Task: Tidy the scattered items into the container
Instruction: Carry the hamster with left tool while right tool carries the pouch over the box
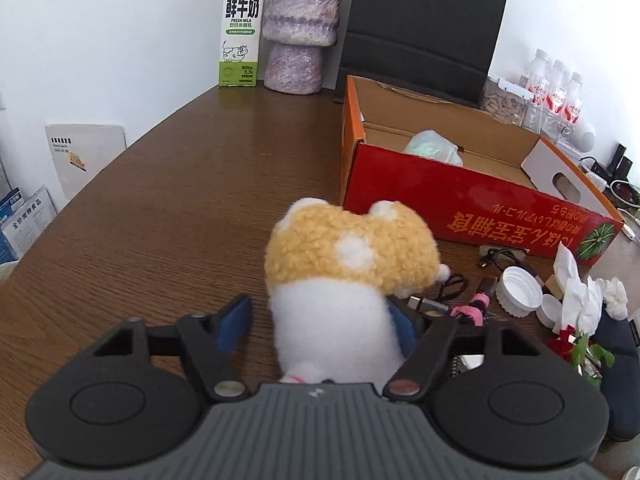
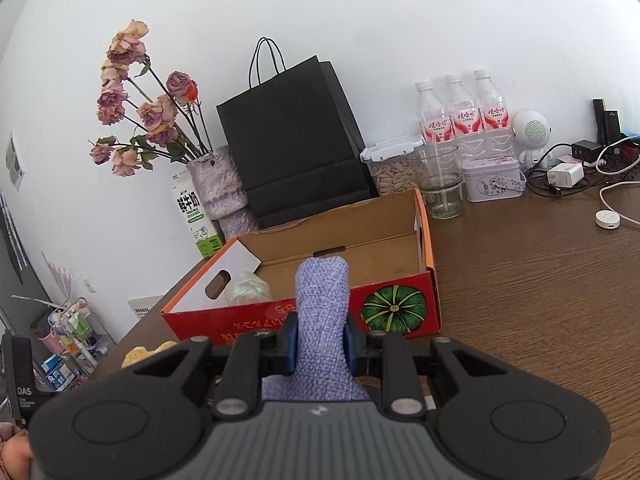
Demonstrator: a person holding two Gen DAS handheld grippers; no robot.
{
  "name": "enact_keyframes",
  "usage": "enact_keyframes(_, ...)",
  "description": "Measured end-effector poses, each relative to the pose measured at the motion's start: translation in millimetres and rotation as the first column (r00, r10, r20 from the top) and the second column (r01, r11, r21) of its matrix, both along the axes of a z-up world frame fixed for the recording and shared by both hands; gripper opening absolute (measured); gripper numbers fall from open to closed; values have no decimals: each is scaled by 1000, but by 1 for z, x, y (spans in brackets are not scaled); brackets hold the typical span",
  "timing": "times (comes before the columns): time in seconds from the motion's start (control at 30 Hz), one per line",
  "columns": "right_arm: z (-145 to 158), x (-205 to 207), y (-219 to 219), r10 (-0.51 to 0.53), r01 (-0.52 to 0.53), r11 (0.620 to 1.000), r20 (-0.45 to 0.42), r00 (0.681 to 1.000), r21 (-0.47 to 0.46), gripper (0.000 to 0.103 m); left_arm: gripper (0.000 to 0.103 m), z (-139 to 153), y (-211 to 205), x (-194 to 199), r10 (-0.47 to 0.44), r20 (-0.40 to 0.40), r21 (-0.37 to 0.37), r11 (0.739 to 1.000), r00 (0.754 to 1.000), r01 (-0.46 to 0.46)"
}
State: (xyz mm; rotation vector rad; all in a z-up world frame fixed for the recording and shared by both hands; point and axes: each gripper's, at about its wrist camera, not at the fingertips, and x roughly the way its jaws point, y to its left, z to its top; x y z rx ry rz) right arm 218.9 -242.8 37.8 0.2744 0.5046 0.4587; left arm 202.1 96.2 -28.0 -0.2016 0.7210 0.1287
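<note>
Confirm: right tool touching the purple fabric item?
Touching. The right wrist view shows the right tool with both blue pads pressed against the purple fabric item, no gap either side.

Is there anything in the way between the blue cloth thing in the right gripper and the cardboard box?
Only the box's own red front wall. The right hand-held gripper is shut on the blue cloth item, just short of that wall. Inside, a plastic bag lies at the left end; the rest is bare cardboard.

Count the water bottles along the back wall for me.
3. The water bottles stand in a row against the wall behind the seed jar and glass: left, middle, right. More could be hidden behind the black bag.
</note>
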Motion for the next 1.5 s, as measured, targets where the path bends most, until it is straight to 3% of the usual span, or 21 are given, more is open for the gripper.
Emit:
enact_keyframes(0.23, 3, -1, 1, 9, -9, 1000, 16, 1000, 4, 21, 49, 10, 1, -14, 14, 77, -57, 998, 997, -10)
enact_keyframes(0.47, 24, 10, 13, 33, -34, 999, 74, 997, 16, 21, 49, 63, -9, -20, -10, 235, -55, 998, 972, 24)
enact_keyframes(0.7, 61, 44, 35, 48, -49, 999, 152, 987, 0, 21, 49, 99, -31, 24, -48, 325, -31, 998, 945, 61)
enact_keyframes(0.9, 80, 88, 52, 40, -48, 998, 184, 982, 40, 21, 49, 106, -39, 78, -44, 349, -59, 996, 936, 69)
enact_keyframes(1.17, 68, 149, 75, 22, -29, 999, 165, 986, 42, 21, 49, 87, -33, 145, -27, 315, -57, 997, 949, 48)
enact_keyframes(1.33, 48, 181, 88, -6, 10, 999, 89, 996, -45, 21, 50, 70, -29, 170, -29, 263, 6, 1000, 964, 28)
enact_keyframes(1.5, 11, 210, 107, -10, 1, 988, -56, 998, -152, 24, 50, 42, -30, 188, -44, 131, 32, 999, 990, 40)
